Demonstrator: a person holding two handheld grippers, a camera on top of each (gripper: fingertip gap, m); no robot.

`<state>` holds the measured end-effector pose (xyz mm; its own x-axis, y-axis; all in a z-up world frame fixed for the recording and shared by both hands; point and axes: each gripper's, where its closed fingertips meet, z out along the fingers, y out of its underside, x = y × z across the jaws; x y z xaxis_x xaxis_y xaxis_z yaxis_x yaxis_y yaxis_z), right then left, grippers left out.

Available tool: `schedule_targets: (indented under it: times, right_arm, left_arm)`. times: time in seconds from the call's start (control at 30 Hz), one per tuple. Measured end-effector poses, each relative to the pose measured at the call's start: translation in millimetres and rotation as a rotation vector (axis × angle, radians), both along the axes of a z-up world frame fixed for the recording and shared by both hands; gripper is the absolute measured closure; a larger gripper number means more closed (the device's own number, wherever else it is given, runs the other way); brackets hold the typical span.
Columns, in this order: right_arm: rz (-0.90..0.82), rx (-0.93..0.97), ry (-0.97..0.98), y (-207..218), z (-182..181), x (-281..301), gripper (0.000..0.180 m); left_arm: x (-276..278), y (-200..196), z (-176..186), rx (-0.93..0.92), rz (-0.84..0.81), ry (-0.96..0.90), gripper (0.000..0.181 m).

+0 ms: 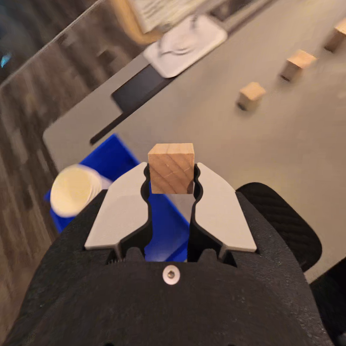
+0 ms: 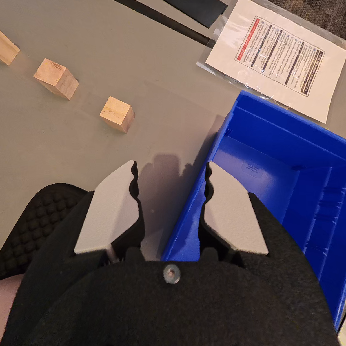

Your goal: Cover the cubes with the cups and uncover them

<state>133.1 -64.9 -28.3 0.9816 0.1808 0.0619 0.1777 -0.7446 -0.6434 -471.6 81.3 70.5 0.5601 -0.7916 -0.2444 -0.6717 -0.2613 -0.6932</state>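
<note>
Left wrist view: left claw [image 1: 171, 173] clamped on cube [image 1: 171, 168] above bin [image 1: 112, 159], prob. to extend row [image 2: 117, 114] on table [image 2: 131, 56]. Right claw [image 2: 171, 173] apart, empty, at bin wall. Cups [image 1: 72, 191] blurred in bin.

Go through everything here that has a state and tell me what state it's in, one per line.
Left claw: shut on held cube.
Held cube: lifted, pinched between the claw tips.
Right claw: open, empty, straddling the bin's wall.
Three cubes on table: uncovered, in a row.
Blue bin: upright; the part in the right wrist view is empty.
Cups: blurred, lying in a bin.
</note>
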Motion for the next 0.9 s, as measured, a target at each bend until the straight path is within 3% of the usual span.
schedule_targets:
  times: [0.17,0.4,0.9]
  right_arm:
    - [0.025,-0.002,-0.011,3.5,-0.1,-4.6,0.111]
    - [0.046,-0.009,-0.013,1.2,-3.2,-8.9,0.112]
    - [0.060,-0.027,-0.026,4.4,-6.9,-11.7,0.112]
  left_arm:
    - [81.7,-3.7,-73.0,0.072,-0.330,0.366,0.136]
    - [122.1,31.6,-160.1,-0.073,-0.488,0.520,0.137]
    - [130.0,51.8,-201.5,-0.154,-0.631,0.678,0.137]
